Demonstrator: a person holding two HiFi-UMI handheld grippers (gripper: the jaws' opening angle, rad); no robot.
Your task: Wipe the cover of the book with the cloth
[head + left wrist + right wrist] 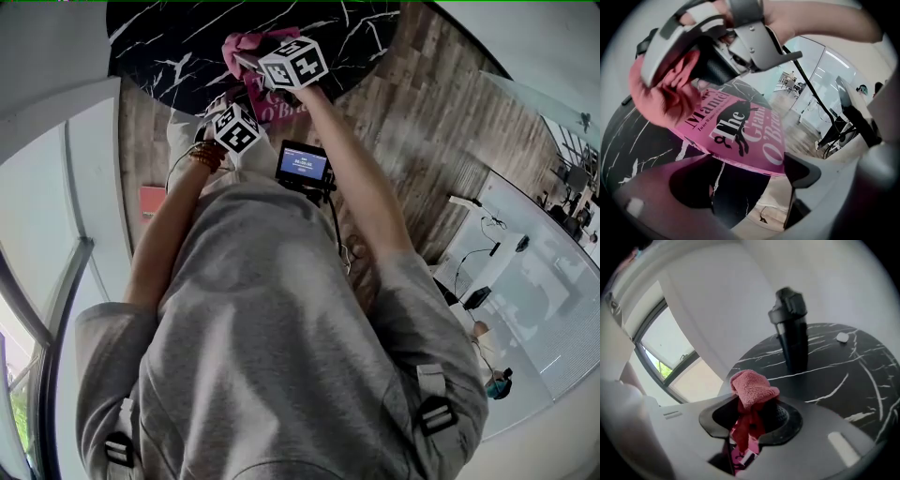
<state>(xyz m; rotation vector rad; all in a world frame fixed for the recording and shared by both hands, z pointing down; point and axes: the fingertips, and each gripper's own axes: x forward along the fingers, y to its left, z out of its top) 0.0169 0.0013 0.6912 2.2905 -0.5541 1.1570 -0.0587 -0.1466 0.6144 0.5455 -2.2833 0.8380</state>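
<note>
Head view: your pink cloth (240, 45) sits on the pink book (269, 106), at the near edge of the black marble surface (159, 47). Left gripper view: your left claw (745, 180) is wide open with the book's edge just ahead, and the cloth is pressed on the cover. Right gripper view: your right claw (750, 423) pinches the cloth tight, and a black bottle (792, 329) stands behind.

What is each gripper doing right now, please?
Left gripper: open, jaws apart before the pink paperback book.
Right gripper: shut on the pink terry cloth.
</note>
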